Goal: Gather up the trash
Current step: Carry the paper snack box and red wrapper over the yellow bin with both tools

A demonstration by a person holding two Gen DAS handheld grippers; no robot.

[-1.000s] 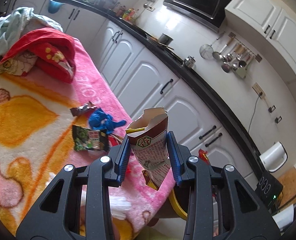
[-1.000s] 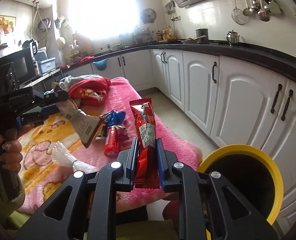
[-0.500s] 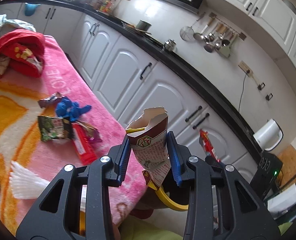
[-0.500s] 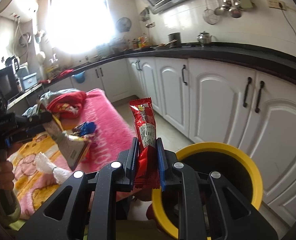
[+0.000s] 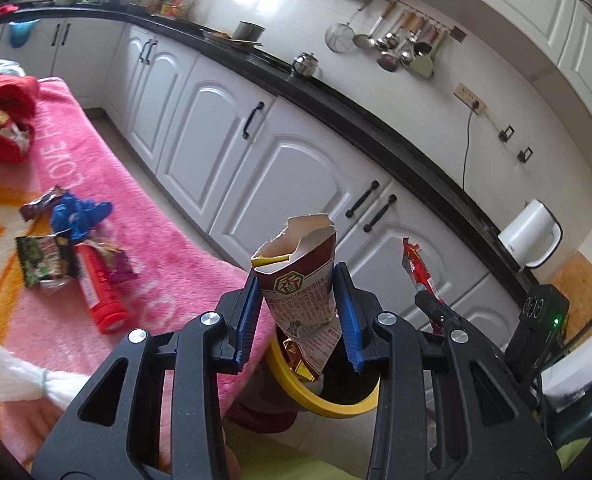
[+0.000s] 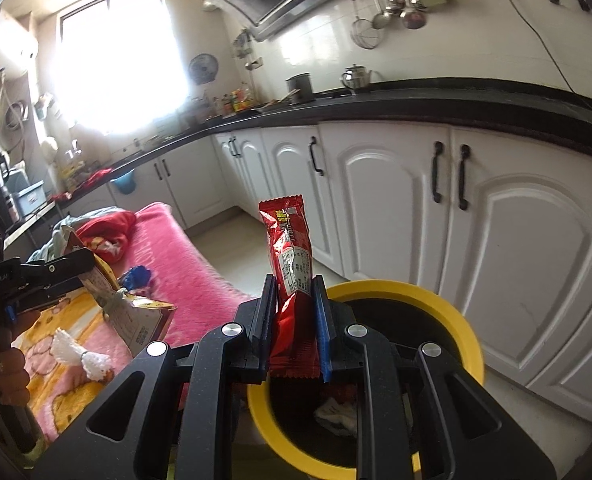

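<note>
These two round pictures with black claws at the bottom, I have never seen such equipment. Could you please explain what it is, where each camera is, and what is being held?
There is no robot here. A person holds a two-finger gripper in each hand, and a fisheye camera on each one looks forward along its fingers, so the kitchen looks bent.

One picture is from the left gripper. It is shut on a torn brown carton. The other is from the right gripper, shut on a red snack wrapper.

Below both is a black bin with a yellow rim; some trash already lies inside.

To the side is a pink blanket. On it lie more pieces: a red tube, a green packet, a blue crumpled piece and white foam netting.
</note>
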